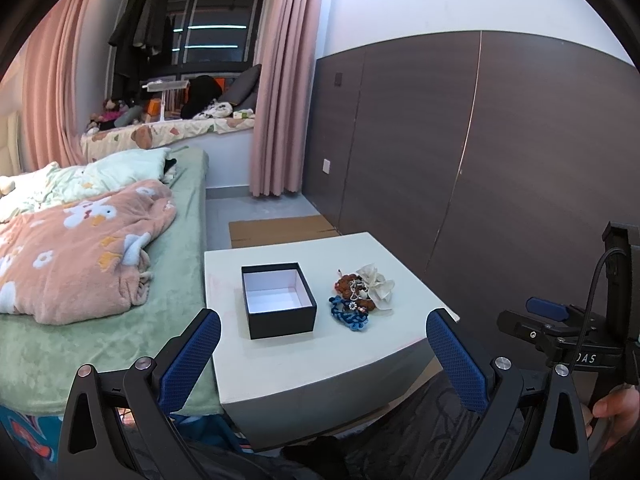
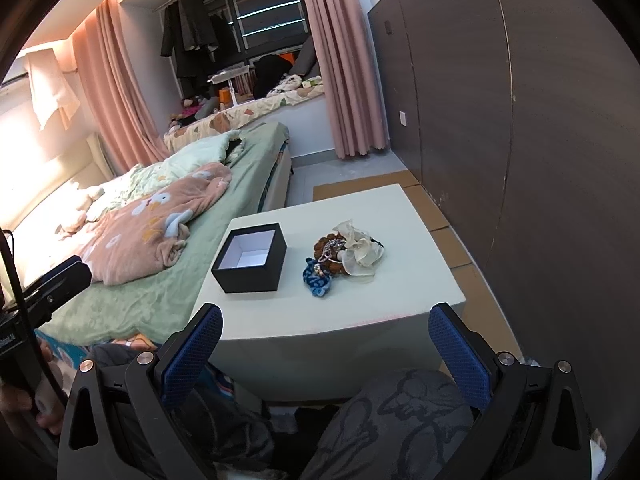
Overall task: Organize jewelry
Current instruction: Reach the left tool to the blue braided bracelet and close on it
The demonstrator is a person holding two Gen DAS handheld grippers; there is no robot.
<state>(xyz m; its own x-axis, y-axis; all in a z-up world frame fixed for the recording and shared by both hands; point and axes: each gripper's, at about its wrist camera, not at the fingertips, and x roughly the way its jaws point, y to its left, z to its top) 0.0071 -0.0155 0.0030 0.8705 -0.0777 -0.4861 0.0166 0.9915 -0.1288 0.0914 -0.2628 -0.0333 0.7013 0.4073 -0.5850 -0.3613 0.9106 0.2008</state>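
Jewelry is not yet held: the right claw and left claw are both spread wide and empty, short of the counter. It lies heaped just beside the open box. One tangled piece should be pinched singly, lifted clear, then lowered inside.

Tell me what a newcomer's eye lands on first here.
An open black box with a white, empty inside sits on the white table. Right of it, apart, lies a tangled jewelry pile: blue braid, brown beads, pale bow. Both grippers, left and right, hang open short of the table.
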